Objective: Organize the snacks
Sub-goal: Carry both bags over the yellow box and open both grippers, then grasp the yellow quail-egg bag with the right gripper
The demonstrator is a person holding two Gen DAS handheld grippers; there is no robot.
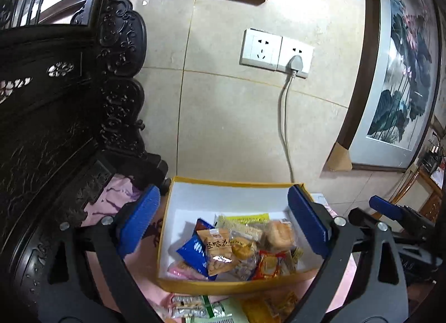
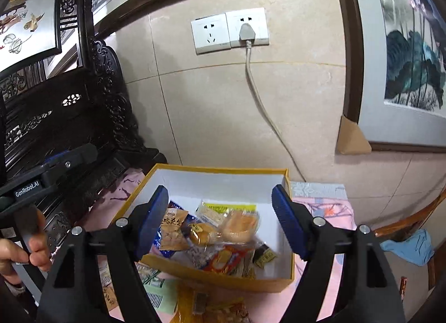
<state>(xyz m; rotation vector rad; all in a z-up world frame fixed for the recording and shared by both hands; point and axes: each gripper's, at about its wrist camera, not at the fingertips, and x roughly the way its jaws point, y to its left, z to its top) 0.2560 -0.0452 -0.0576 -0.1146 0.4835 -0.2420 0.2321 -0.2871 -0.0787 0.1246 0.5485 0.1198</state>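
A yellow box with a white inside (image 1: pixel 223 200) (image 2: pixel 223 181) stands on a pink cloth and holds several wrapped snacks: a blue packet (image 1: pixel 193 254), a peanut packet (image 1: pixel 218 250) (image 2: pixel 172 229), a round cake in clear wrap (image 1: pixel 280 235) (image 2: pixel 241 225), a red-orange packet (image 1: pixel 269 266) (image 2: pixel 225 260). My left gripper (image 1: pixel 223 228) is open and empty, above the box. My right gripper (image 2: pixel 221 222) is open and empty, above the box too. More snack packets lie in front of the box (image 1: pixel 200 306) (image 2: pixel 211 309).
A carved dark wooden chair (image 1: pixel 55 128) (image 2: pixel 69 128) stands at the left. The tiled wall behind has sockets with a plugged cord (image 1: pixel 284 117) (image 2: pixel 251 78) and framed paintings (image 1: pixel 404 72) (image 2: pixel 404 58). A blue cloth (image 2: pixel 409 247) lies at the right.
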